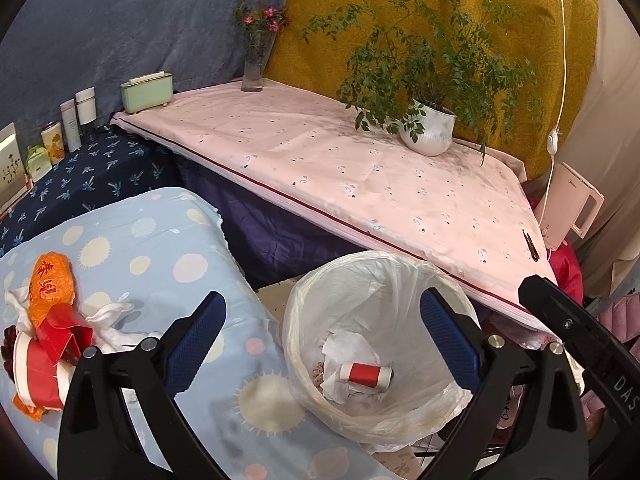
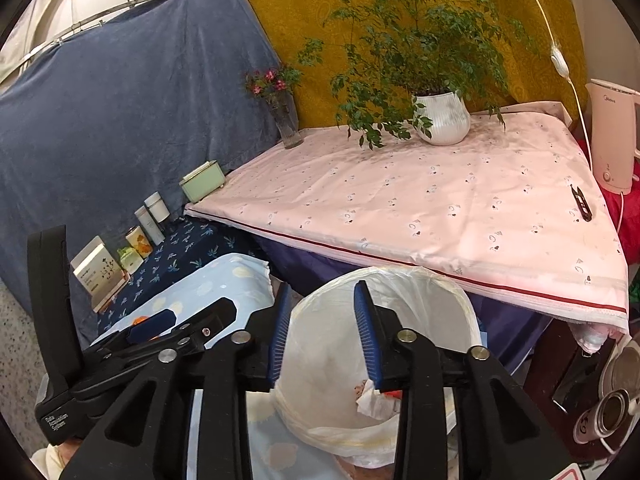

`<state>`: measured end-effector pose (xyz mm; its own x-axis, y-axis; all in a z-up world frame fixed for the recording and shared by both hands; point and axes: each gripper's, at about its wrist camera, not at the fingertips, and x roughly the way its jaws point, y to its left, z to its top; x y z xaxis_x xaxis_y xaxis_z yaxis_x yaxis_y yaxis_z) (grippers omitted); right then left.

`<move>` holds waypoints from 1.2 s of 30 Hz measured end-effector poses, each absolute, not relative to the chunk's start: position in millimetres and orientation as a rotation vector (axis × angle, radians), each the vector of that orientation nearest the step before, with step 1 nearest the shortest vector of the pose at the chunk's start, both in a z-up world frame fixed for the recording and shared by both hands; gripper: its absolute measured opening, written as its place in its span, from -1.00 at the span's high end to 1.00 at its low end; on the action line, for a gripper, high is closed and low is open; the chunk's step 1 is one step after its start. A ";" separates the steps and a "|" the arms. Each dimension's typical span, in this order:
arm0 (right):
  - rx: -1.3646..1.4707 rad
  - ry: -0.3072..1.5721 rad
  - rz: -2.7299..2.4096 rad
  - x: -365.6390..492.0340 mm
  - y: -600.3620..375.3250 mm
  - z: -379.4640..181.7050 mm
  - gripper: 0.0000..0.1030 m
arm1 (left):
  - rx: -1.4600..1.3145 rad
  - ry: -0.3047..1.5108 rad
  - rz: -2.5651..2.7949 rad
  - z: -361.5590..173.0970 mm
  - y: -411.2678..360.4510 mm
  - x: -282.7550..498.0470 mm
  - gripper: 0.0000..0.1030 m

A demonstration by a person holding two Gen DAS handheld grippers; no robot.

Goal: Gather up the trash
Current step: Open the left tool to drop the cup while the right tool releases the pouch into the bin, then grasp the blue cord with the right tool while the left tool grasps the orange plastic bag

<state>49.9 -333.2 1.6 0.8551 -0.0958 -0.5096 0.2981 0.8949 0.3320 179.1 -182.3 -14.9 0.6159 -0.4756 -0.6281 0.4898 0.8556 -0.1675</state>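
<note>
Two grippers hang over your white-lined round trash bin (image 1: 400, 280). Your left gripper (image 1: 322, 334) has its jaws spread wide with nothing between them. Your right gripper (image 2: 322, 334) has its jaws partly apart, also holding nothing. Inside the bin lie crumpled white tissue (image 1: 348, 354) and a small red-and-white cylinder (image 1: 366, 375). More trash, an orange wrapper (image 1: 50, 282) and red-and-white packaging (image 1: 36, 372), rests on the blue sun-patterned cloth (image 1: 160, 248) left of the bin.

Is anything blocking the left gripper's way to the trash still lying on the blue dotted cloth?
Nothing visible does. The open left gripper hangs beside the white-lined trash bin; the orange plastic wrapper and red-and-white packaging lie exposed on the light-blue dotted cloth, with bare cloth between.
</note>
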 end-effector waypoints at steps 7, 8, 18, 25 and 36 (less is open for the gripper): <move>0.392 0.495 -0.191 46.4 -311.9 12.3 0.19 | 0.022 0.705 -0.507 -9.5 -156.1 172.3 -0.81; 0.388 0.496 -0.186 45.7 -308.3 12.7 0.18 | 0.016 0.708 -0.499 -9.3 -149.8 171.5 -0.81; 0.344 0.528 -0.091 45.8 -251.5 12.2 0.11 | -0.015 0.725 -0.358 -13.8 -77.6 164.6 -0.81; 0.307 0.568 0.003 51.0 -202.9 5.8 0.05 | -0.036 0.739 -0.250 -21.6 -16.1 156.8 -0.81; 0.260 0.669 0.106 54.9 -134.9 -26.4 -0.02 | -0.050 0.810 -0.116 -52.4 70.5 142.9 -0.81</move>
